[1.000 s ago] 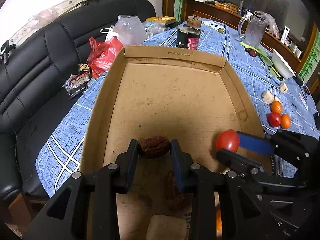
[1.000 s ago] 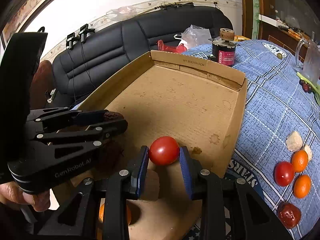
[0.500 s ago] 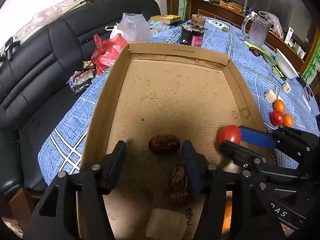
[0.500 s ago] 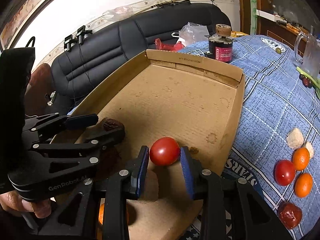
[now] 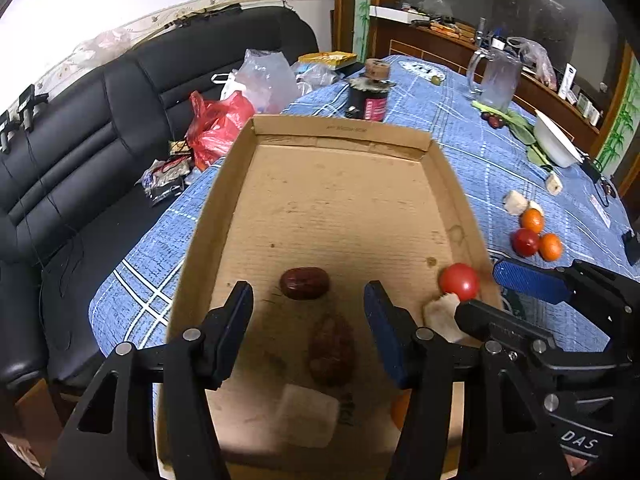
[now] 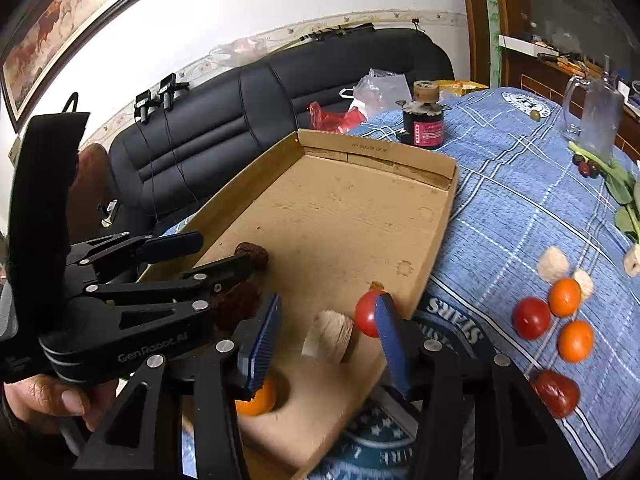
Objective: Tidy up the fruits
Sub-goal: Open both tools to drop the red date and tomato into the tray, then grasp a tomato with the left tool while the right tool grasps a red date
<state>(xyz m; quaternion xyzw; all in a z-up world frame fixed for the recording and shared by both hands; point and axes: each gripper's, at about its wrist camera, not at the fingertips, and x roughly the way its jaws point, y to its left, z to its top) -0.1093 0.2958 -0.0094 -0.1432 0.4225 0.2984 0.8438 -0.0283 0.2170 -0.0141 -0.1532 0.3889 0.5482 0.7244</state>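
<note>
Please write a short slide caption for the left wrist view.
Both grippers open over the cardboard box: left gripper above a released red date, right gripper beside a tomato.

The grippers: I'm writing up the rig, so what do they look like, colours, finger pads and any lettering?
Both are black plastic linkage frames with silver rivets. Each finger of the left gripper and right gripper carries a ribbed blue pad. The left gripper's body reads "GenRobot.AI" in pale letters; the right one's shows "DAS".

A black leather sofa (image 5: 120, 128) lines the white wall (image 6: 280, 4) (a framed painting (image 6: 44, 36), perhaps horses, above).
</note>
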